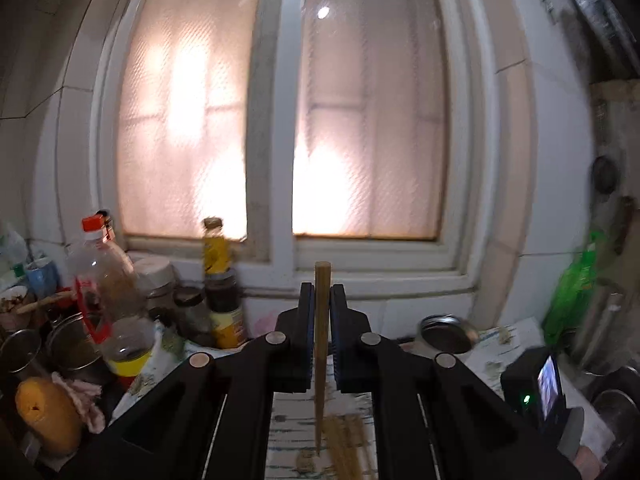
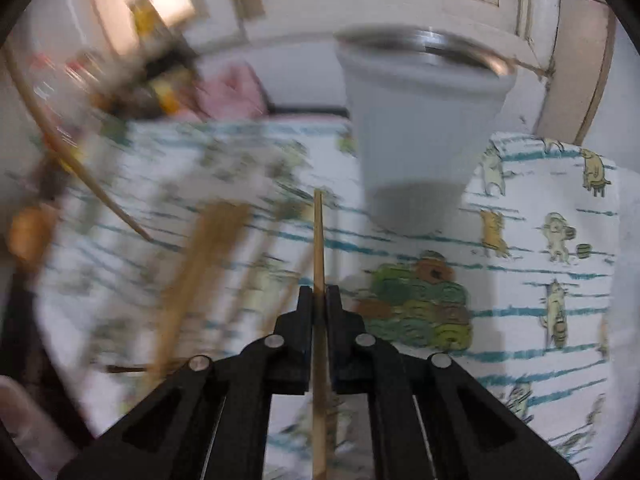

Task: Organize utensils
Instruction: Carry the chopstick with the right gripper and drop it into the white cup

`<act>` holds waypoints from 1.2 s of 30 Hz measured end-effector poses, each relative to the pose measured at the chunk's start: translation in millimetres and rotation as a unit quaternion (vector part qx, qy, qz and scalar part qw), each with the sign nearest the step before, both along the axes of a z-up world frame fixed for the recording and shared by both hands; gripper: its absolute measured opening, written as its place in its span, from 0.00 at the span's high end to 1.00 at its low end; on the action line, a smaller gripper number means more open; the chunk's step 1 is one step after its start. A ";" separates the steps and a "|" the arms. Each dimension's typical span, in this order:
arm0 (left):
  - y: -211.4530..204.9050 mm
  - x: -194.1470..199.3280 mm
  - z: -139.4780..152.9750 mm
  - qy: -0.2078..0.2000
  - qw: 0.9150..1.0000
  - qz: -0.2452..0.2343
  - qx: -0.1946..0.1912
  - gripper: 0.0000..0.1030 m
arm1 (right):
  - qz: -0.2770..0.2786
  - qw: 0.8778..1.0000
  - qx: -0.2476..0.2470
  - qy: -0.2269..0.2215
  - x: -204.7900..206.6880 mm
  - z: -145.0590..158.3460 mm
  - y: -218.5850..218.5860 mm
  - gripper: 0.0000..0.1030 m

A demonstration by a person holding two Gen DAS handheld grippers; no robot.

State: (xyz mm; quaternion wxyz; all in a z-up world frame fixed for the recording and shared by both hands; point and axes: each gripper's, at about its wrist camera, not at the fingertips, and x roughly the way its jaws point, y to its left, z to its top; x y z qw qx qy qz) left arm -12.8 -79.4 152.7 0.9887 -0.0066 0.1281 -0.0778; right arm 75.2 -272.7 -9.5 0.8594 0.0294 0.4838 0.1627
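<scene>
— What did you see on the left side?

— At the far left of my left wrist view there was a crowd of bottles and jars, one bottle with a red cap. Then, in the middle, my left gripper was clenched on one wooden chopstick, held upright in front of the window. Under it, more loose chopsticks lay on the printed cloth. To the right stood the metal-rimmed cup, seen from above.

— And the right side?

— In the right wrist view the left part was very blurred; I could only tell several chopsticks lying on the cloth. In the centre my right gripper was closed on a single chopstick, which pointed forward past the fingertips. Its tip was near the base of the grey cup, which stood on the cloth, slightly to the right.
</scene>
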 end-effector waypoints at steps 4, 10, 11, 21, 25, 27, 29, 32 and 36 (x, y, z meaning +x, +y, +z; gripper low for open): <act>-11.7 -14.8 14.4 -0.028 0.999 -0.025 0.001 0.94 | -0.002 0.994 0.048 -0.102 -19.1 49.7 -6.8 0.95; -33.4 -8.2 31.8 -0.002 0.995 -0.100 -0.026 0.94 | -0.063 0.953 0.129 -0.267 -43.4 121.4 -42.6 0.95; -35.9 -4.1 35.3 0.004 0.993 -0.114 -0.039 0.94 | -0.076 0.943 0.154 -0.284 -43.3 130.0 -53.6 0.95; -71.4 35.1 71.5 -0.051 0.984 -0.134 -0.107 0.94 | -0.156 0.888 0.228 -0.367 -11.2 149.2 -109.8 0.95; -76.9 50.3 66.6 -0.083 0.975 -0.149 -0.143 0.94 | -0.168 0.888 0.234 -0.358 -3.7 131.6 -118.3 0.95; -78.6 55.1 55.6 -0.126 0.967 -0.160 -0.153 0.93 | -0.172 0.895 0.224 -0.346 -0.1 127.9 -119.6 0.95; -85.6 66.8 44.7 -0.137 0.973 -0.122 -0.140 0.93 | -0.177 0.899 0.214 -0.340 -1.5 120.9 -124.9 0.95; -85.0 92.7 28.0 -0.098 0.973 -0.136 -0.159 0.94 | -0.179 0.897 0.229 -0.333 0.2 115.9 -129.5 0.95; -76.6 109.1 4.7 -0.073 0.975 -0.119 -0.171 0.94 | -0.204 0.857 0.289 -0.374 -12.5 116.5 -148.2 0.95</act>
